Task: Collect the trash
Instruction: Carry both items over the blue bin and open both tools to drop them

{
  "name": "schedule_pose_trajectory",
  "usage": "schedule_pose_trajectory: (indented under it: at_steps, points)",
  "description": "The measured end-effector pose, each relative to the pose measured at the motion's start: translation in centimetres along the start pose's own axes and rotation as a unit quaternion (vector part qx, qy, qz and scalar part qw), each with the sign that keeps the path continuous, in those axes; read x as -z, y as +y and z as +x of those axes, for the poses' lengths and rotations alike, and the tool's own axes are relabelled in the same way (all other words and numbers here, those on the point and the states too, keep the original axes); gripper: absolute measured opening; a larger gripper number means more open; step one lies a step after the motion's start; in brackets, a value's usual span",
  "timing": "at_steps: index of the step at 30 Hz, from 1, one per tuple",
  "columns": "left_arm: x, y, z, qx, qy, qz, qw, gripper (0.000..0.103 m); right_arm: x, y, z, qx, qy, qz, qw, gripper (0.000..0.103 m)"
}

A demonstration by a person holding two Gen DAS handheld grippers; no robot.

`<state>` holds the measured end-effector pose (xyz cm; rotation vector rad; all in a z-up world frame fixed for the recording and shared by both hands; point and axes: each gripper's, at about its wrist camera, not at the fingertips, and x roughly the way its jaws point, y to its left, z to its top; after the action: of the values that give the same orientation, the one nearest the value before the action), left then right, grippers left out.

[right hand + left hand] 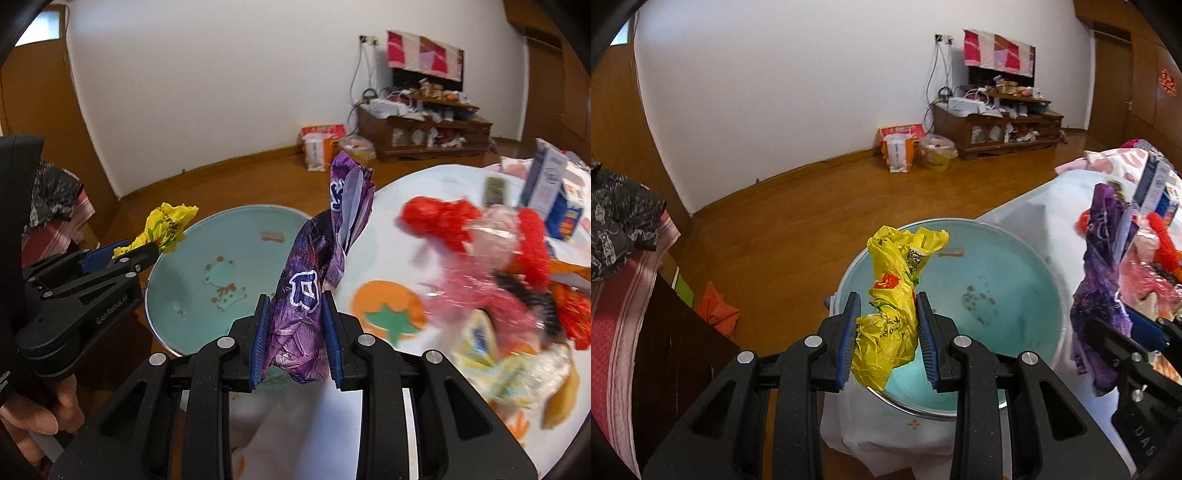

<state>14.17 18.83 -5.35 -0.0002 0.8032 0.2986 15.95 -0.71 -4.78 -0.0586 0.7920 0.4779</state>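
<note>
Angling down over teal basin [1015, 266], left tool [888, 328] pinching yellow wrapper [890, 295], right tool [293, 325] purple wrapper [314, 258]

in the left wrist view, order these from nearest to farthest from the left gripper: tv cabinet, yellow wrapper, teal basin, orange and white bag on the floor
1. yellow wrapper, clamped in the left gripper
2. teal basin, just below and ahead
3. orange and white bag, on the floor by the far wall
4. tv cabinet, far right against the wall

Left gripper [888, 314]: black plastic arms, round silver screws, ribbed blue pads [849, 341]. Side of it in right wrist view carries white "GenRobot.AI" lettering. Right gripper [293, 312]: same build. Person's hand [40, 410] bare, no sleeve visible.
</note>
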Motion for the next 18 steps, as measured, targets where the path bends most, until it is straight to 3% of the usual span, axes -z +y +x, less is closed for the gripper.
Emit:
schedule_pose_trajectory:
  at_steps: [11, 16, 18]
  points:
    - [0.0, 0.2, 3.2, -0.012, 0.027, 0.000, 0.9996, 0.032, 0.2, 1.3, 5.0, -0.040, 0.056, -0.009, 0.998, 0.032]
    - [0.0, -0.2, 3.7, -0.014, 0.034, 0.005, 0.9993, 0.033, 0.2, 1.0, 4.5, -0.038, 0.048, -0.003, 0.998, 0.037]
    - [0.0, -0.4, 3.6, -0.016, 0.033, 0.005, 0.9993, 0.039, 0.1, 0.7, 3.9, -0.033, 0.039, -0.003, 0.999, 0.042]
